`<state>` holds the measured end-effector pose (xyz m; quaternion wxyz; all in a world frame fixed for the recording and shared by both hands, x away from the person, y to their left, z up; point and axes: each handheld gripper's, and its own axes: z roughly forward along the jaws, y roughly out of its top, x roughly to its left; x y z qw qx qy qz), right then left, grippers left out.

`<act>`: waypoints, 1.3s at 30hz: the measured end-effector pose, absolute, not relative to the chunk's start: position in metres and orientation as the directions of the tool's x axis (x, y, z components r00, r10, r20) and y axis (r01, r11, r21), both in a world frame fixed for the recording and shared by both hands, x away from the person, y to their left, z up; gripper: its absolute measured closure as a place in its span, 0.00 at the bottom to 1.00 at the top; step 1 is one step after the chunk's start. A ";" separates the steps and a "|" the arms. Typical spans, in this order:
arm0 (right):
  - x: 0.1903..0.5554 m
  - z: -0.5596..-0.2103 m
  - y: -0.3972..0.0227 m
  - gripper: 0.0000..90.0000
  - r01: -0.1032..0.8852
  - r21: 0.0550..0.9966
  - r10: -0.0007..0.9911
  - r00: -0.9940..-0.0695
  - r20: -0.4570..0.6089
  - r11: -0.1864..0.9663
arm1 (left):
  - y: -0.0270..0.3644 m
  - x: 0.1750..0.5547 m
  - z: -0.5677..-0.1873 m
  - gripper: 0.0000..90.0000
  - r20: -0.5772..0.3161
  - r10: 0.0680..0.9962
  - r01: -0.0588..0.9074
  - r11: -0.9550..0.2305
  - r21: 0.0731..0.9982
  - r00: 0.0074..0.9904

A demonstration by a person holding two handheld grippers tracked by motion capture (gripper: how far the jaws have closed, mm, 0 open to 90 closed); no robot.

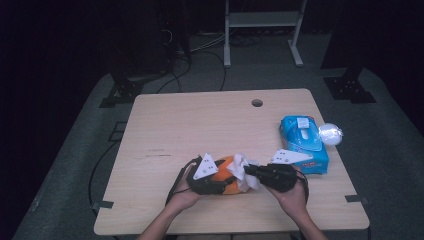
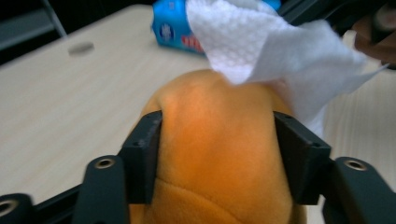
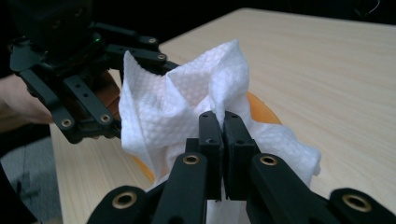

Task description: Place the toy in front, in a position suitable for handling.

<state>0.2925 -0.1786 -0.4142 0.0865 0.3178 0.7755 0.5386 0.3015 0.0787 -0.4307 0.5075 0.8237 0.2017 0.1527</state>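
Orange soft toy [image 2: 219,154] is being wiped with a white tissue [image 3: 187,102] on the table [image 1: 200,120].
It is squeezed between the left gripper [image 1: 212,181] fingers; the tissue is pinched by the right gripper [image 3: 223,135] fingers. Next, gentle rubbing is needed.

Orange plush toy [image 2: 215,154]; white tissue [image 3: 182,93] with embossed dot pattern; blue tissue pack [image 1: 303,143] with red and white print; black grippers; pale wood-grain table [image 1: 200,125]; grey floor.

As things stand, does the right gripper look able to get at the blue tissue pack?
Probably not yet: the right gripper is shut on the white tissue lying against the orange toy. The tissue pack lies beside that hand, with bare table between.
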 end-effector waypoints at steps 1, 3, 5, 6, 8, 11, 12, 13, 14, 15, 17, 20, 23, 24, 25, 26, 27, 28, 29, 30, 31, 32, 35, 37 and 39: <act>0.293 -0.419 -0.176 0.96 0.402 0.883 0.594 -0.781 0.192 0.244 | 0.079 0.301 -0.430 0.38 0.036 0.486 0.191 -0.408 0.893 0.873; 0.295 -0.426 -0.175 0.97 0.417 0.872 0.600 -0.776 0.194 0.256 | 0.080 0.299 -0.431 0.35 0.026 0.481 0.204 -0.420 0.884 0.877; 0.297 -0.429 -0.178 0.97 0.430 0.863 0.623 -0.759 0.188 0.264 | 0.083 0.298 -0.432 0.33 0.017 0.472 0.211 -0.426 0.880 0.882; 0.298 -0.430 -0.180 0.97 0.438 0.857 0.641 -0.746 0.179 0.271 | 0.085 0.298 -0.433 0.32 0.013 0.465 0.210 -0.425 0.880 0.885; 0.302 -0.435 -0.187 0.97 0.473 0.837 0.678 -0.713 0.180 0.275 | 0.089 0.296 -0.433 0.31 0.007 0.440 0.206 -0.436 0.876 0.898; 0.303 -0.437 -0.191 0.96 0.498 0.835 0.676 -0.701 0.229 0.234 | 0.092 0.296 -0.434 0.31 -0.004 0.426 0.208 -0.433 0.877 0.905; 0.301 -0.433 -0.188 0.96 0.478 0.848 0.659 -0.717 0.227 0.228 | 0.092 0.296 -0.434 0.30 -0.009 0.423 0.210 -0.429 0.878 0.906; 0.298 -0.429 -0.184 0.96 0.451 0.863 0.637 -0.739 0.218 0.228 | 0.092 0.296 -0.434 0.30 -0.016 0.421 0.213 -0.424 0.880 0.907; 0.295 -0.425 -0.179 0.96 0.427 0.871 0.622 -0.758 0.198 0.243 | 0.093 0.297 -0.434 0.29 -0.021 0.419 0.216 -0.424 0.880 0.908; 0.293 -0.424 -0.175 0.96 0.413 0.871 0.619 -0.766 0.175 0.265 | 0.093 0.297 -0.433 0.27 -0.027 0.420 0.221 -0.421 0.880 0.907; 0.293 -0.427 -0.174 0.96 0.420 0.865 0.615 -0.768 0.178 0.274 | 0.096 0.299 -0.427 0.25 -0.037 0.426 0.223 -0.397 0.890 0.904; 0.298 -0.434 -0.182 0.96 0.458 0.852 0.621 -0.753 0.220 0.254 | 0.102 0.302 -0.422 0.25 -0.064 0.457 0.250 -0.361 0.898 0.887; 0.303 -0.437 -0.190 0.96 0.491 0.834 0.631 -0.737 0.243 0.253 | 0.103 0.303 -0.428 0.26 -0.077 0.459 0.276 -0.383 0.882 0.885; 0.305 -0.439 -0.192 0.96 0.501 0.827 0.633 -0.733 0.249 0.255 | 0.103 0.303 -0.430 0.26 -0.073 0.451 0.272 -0.394 0.878 0.889; 0.306 -0.440 -0.194 0.96 0.512 0.823 0.634 -0.727 0.263 0.247 | 0.102 0.302 -0.431 0.26 -0.072 0.448 0.271 -0.398 0.876 0.891; 0.306 -0.439 -0.194 0.96 0.513 0.823 0.631 -0.728 0.268 0.242 | 0.102 0.301 -0.432 0.26 -0.069 0.448 0.270 -0.403 0.875 0.891; 0.304 -0.436 -0.192 0.96 0.499 0.832 0.631 -0.733 0.255 0.242 | 0.101 0.301 -0.433 0.26 -0.069 0.448 0.268 -0.400 0.876 0.892; 0.301 -0.433 -0.190 0.96 0.484 0.840 0.625 -0.741 0.246 0.243 | 0.101 0.300 -0.434 0.26 -0.063 0.444 0.262 -0.402 0.878 0.894; 0.299 -0.429 -0.187 0.96 0.463 0.853 0.607 -0.757 0.241 0.239 | 0.099 0.299 -0.435 0.27 -0.056 0.438 0.253 -0.406 0.878 0.897; 0.296 -0.424 -0.183 0.96 0.445 0.862 0.593 -0.772 0.232 0.242 | 0.097 0.298 -0.436 0.27 -0.046 0.435 0.244 -0.411 0.878 0.899; 0.294 -0.421 -0.179 0.96 0.425 0.869 0.585 -0.783 0.211 0.254 | 0.096 0.297 -0.437 0.27 -0.034 0.432 0.233 -0.418 0.878 0.901; 0.292 -0.420 -0.176 0.96 0.415 0.870 0.581 -0.789 0.198 0.268 | 0.095 0.296 -0.436 0.26 -0.019 0.427 0.221 -0.430 0.875 0.904; 0.293 -0.426 -0.174 0.96 0.428 0.857 0.579 -0.790 0.200 0.288 | 0.099 0.300 -0.429 0.23 -0.018 0.412 0.214 -0.435 0.875 0.911; 0.296 -0.428 -0.178 0.96 0.430 0.854 0.584 -0.788 0.196 0.293 | 0.103 0.304 -0.426 0.19 -0.037 0.437 0.242 -0.424 0.873 0.899; 0.297 -0.428 -0.180 0.96 0.428 0.850 0.599 -0.781 0.176 0.308 | 0.106 0.306 -0.428 0.22 -0.056 0.431 0.257 -0.424 0.869 0.900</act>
